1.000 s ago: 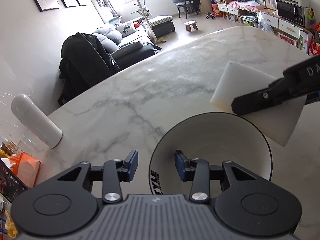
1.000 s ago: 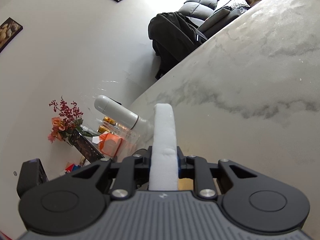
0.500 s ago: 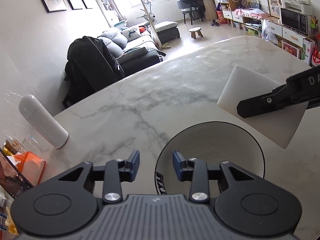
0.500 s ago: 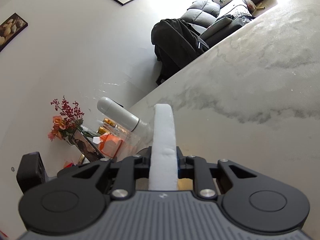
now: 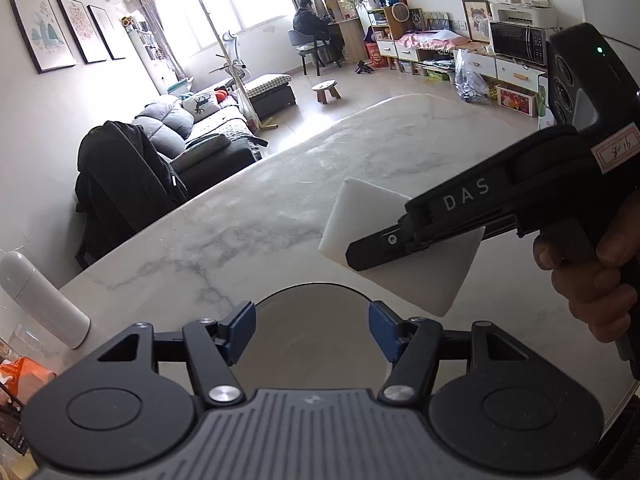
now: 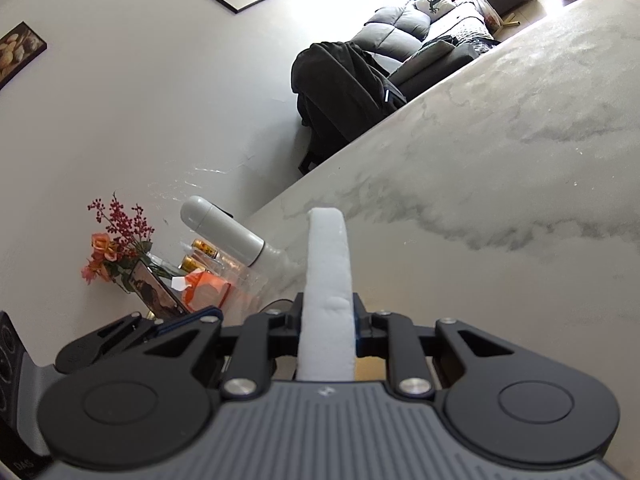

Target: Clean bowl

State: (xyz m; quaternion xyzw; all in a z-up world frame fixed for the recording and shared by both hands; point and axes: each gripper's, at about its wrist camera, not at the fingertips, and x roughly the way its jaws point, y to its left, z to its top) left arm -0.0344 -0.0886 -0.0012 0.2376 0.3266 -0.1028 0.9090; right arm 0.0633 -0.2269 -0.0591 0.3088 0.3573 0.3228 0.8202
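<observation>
1. Broadly, the marble table (image 5: pixel 248 240) fills both views, and the bowl (image 5: pixel 312 320) stands on its near part, mouth up, directly ahead of the left gripper (image 5: pixel 312 334); only its pale inside and dark far rim show between the blue pads.
2. Left gripper: it points down over the bowl, its jaws apart and having just been opening, with the rim's arc seen between the pads and no pad pressing on it.
3. Right gripper (image 5: pixel 356 254): it reaches in from the right, tilted down toward the left, gripped by the person's hand (image 5: pixel 592 276). White letters "DAS" run along its body, and a small label with handwritten marks sits further back.
4. White sponge (image 5: pixel 400 248): a flat slab clamped edge-on in the right jaws, its long axis running forward along them in the right wrist view (image 6: pixel 329 280). It hangs just beyond the bowl's far right rim.
</observation>
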